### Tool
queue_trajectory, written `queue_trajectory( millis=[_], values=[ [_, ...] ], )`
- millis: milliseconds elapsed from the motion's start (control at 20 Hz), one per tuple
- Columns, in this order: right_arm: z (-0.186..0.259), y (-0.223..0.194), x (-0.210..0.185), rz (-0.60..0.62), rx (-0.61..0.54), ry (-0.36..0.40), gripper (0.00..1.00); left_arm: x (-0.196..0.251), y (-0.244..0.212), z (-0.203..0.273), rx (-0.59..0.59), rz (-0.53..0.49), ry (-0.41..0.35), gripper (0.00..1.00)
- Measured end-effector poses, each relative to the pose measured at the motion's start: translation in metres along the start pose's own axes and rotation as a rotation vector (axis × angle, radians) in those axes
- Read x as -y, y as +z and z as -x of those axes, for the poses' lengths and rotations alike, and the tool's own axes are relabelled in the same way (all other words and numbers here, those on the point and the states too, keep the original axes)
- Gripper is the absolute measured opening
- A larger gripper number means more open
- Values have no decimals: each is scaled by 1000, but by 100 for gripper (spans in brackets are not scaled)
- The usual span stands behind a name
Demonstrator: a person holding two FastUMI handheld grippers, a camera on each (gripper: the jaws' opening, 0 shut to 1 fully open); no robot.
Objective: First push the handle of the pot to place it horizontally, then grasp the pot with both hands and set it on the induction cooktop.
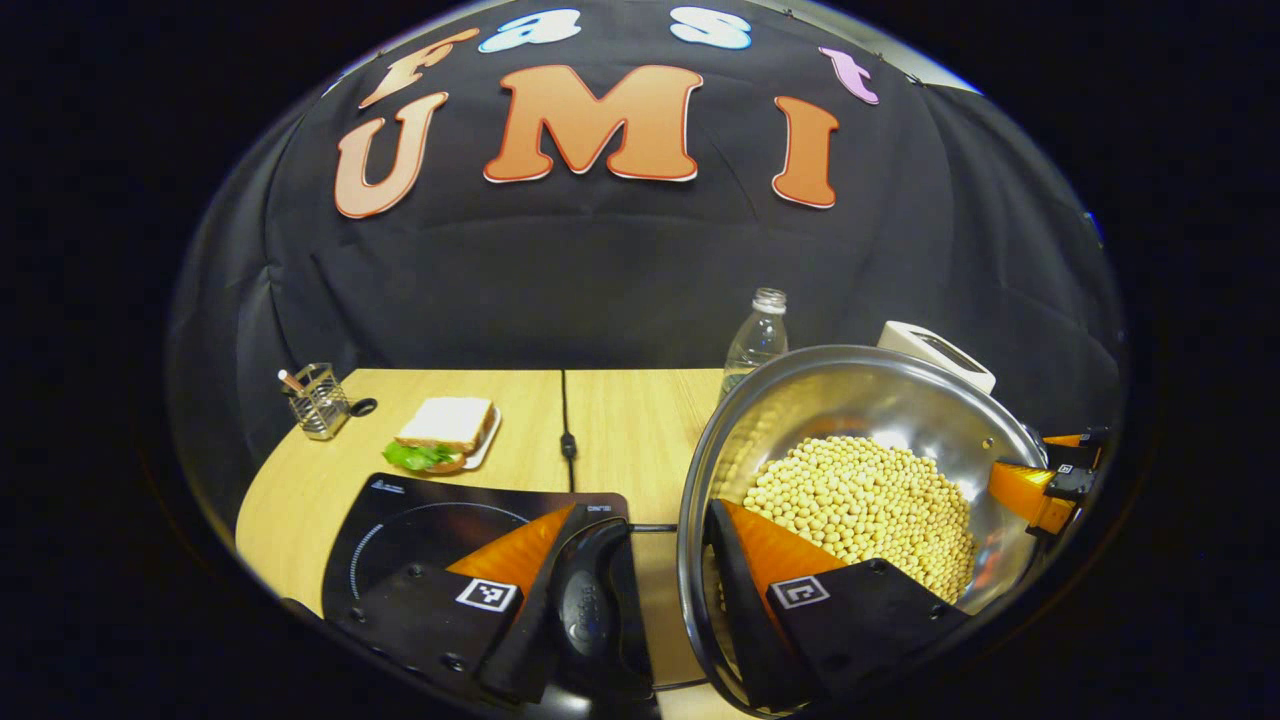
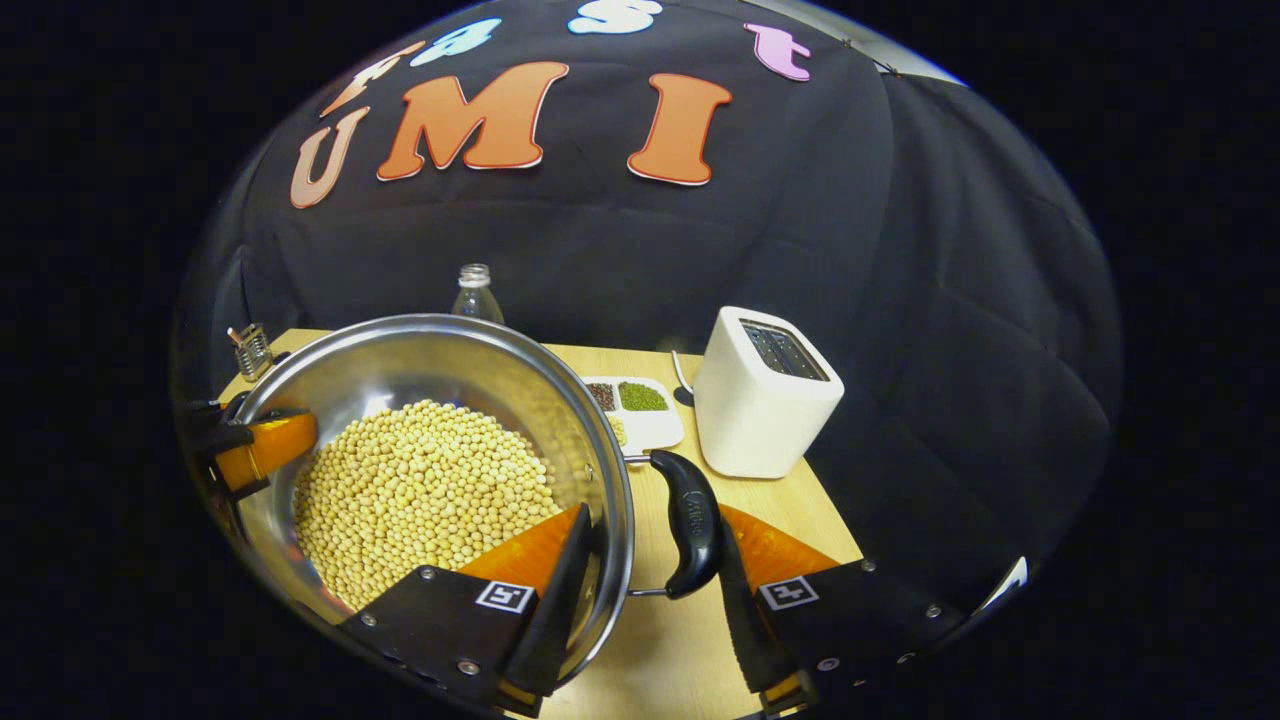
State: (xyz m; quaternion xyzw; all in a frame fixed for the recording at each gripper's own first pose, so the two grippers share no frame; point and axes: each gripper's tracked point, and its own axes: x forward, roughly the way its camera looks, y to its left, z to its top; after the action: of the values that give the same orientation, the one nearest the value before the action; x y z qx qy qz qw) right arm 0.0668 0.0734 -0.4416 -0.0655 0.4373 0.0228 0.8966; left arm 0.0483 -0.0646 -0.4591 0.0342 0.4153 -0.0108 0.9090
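Pot gripped on both sides, cooktop lies to its left.

Your left claw (image 1: 640,600) straddles the pot's (image 1: 860,400) left handle (image 1: 592,590) and rim, fingers closed on them; your right claw (image 2: 650,590) does the same at the right handle (image 2: 692,520). Soybeans (image 2: 420,490) fill the pot. The induction cooktop (image 1: 420,525) sits on the table (image 1: 620,420) just left of the pot, under your left claw, so that side leads.

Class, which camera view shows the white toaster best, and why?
The right gripper view: the toaster stands whole on the table, top slots and two sides visible. In the left gripper view only its top corner peeks over the pot rim.
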Motion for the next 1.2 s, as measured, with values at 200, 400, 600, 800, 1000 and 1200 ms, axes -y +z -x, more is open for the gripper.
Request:
queue_trajectory(
  millis=[200,400,600,800,1000,1200],
  values=[
    [16,15,-35,20,17,28,67,-39,9,21,10,8,31,78],
    [28,29,-78,36,31,66,67,-83,17,38,23,11,77,77],
    [31,41,-113,59,44,100,67,-122,20,52,26,18,114,77],
    [36,51,-145,71,56,128,67,-156,23,63,34,28,151,77],
    [41,55,-174,85,52,157,68,-184,23,75,34,21,183,77],
    [46,67,-194,83,73,177,67,-206,31,86,52,18,210,77]
  ],
)
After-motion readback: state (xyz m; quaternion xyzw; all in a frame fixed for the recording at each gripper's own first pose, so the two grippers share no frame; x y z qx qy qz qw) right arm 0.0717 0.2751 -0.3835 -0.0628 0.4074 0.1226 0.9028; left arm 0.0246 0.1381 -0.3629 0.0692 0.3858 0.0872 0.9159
